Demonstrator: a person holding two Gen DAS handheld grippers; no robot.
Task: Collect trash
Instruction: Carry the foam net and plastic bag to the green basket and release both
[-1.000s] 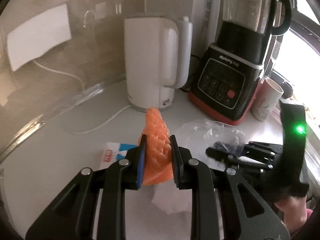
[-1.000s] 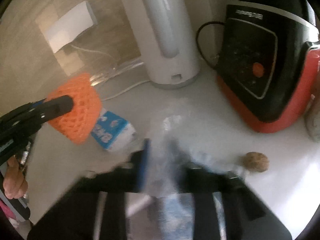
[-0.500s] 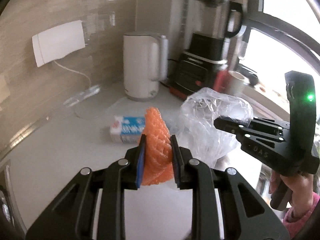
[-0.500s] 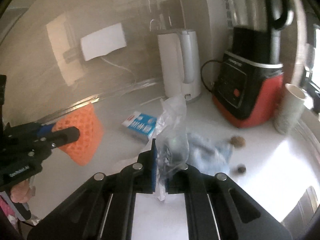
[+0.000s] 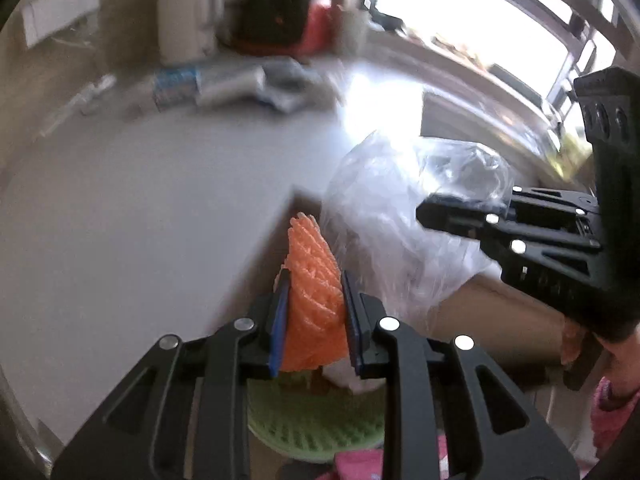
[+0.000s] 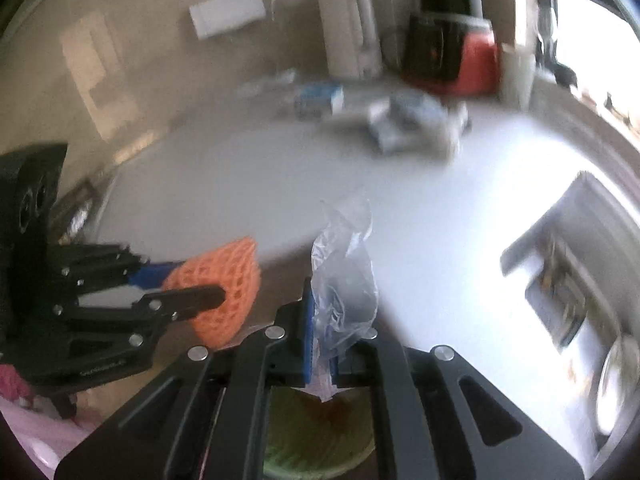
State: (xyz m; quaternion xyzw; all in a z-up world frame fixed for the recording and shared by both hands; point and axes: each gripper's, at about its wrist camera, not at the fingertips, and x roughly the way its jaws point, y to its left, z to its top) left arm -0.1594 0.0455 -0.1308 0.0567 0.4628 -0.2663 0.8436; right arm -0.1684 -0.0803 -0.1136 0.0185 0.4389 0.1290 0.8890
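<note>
My left gripper (image 5: pixel 314 292) is shut on an orange foam fruit net (image 5: pixel 314 276), held past the counter's front edge above a green bin (image 5: pixel 312 428). The net also shows in the right wrist view (image 6: pixel 224 284). My right gripper (image 6: pixel 324 320) is shut on a clear plastic bag (image 6: pixel 344 276), also over the green bin (image 6: pixel 316 440). In the left wrist view the bag (image 5: pixel 400 208) hangs just right of the net, with the right gripper (image 5: pixel 448 208) beside it. More trash, a blue-and-white packet (image 6: pixel 320 98) and crumpled wrap (image 6: pixel 416 120), lies far back on the counter.
A white kettle (image 5: pixel 186 16) and a black-and-red blender base (image 5: pixel 288 20) stand at the counter's back wall. A sink (image 6: pixel 576 280) lies to the right. The white counter (image 5: pixel 140 200) ends at a corner near the grippers. The frames are motion-blurred.
Both grippers have pulled back from the appliances, off the counter's front edge and over the green bin. The net and the bag stay gripped.
</note>
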